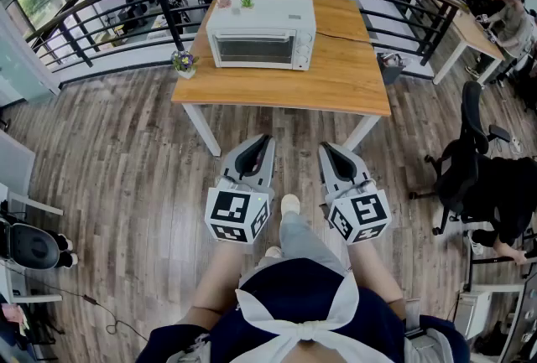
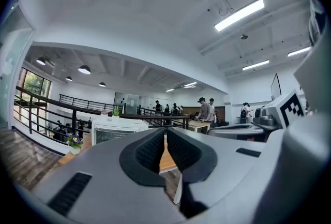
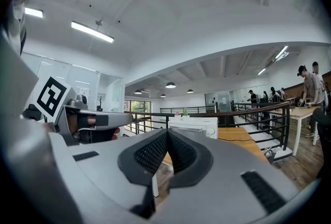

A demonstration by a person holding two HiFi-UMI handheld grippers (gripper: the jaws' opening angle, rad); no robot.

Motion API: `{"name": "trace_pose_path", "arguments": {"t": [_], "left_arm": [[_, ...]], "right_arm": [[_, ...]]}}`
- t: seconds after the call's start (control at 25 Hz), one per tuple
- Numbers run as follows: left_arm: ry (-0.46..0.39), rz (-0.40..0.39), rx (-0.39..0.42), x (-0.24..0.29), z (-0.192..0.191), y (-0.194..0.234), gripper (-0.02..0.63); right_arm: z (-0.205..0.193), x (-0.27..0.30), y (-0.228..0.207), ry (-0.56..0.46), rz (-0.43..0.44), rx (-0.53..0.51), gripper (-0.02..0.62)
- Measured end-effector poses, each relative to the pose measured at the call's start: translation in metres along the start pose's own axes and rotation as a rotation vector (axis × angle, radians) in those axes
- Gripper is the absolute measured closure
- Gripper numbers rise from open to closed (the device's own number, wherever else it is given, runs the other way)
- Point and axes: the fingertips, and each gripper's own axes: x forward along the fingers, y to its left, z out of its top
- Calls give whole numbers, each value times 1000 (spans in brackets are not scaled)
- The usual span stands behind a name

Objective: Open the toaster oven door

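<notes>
Both grippers are empty and level. The left gripper (image 1: 263,140) has its jaws all but pressed together, and the right gripper (image 1: 328,148) has them fully together. Both are well short of the table (image 1: 336,76).

The oven (image 1: 261,32) sits toward the table's far left, with its door (image 1: 252,49) closed and facing the person. The handle is too small to make out.

- **Jaws:** they must spread first. If they arrive pressed together, they will only bump the door.
- **Oven:** it looks free-standing, so a one-sided pull may drag it forward rather than swing the door. The cable (image 1: 336,36) on its right could tug.
- **Flower pot (image 1: 184,64):** it stands at the near left corner, and a wide left approach could knock it off.
</notes>
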Motion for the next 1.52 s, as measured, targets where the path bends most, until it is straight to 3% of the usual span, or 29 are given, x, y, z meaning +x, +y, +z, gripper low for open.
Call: {"name": "trace_pose_path", "arguments": {"t": [0.32, 0.56, 1.36, 1.52], "left_arm": [[-8, 2, 18, 21, 4, 18, 583], [16, 45, 10, 52, 0, 54, 583], [53, 63, 120, 179, 16, 149, 580], [48, 83, 140, 189, 22, 166, 578]], "right_arm": [[-2, 35, -8, 1, 34, 7, 591], [4, 77, -16, -1, 60, -56, 589], [21, 218, -93, 12, 79, -94, 586], [23, 238, -99, 16, 103, -103, 503]]}}
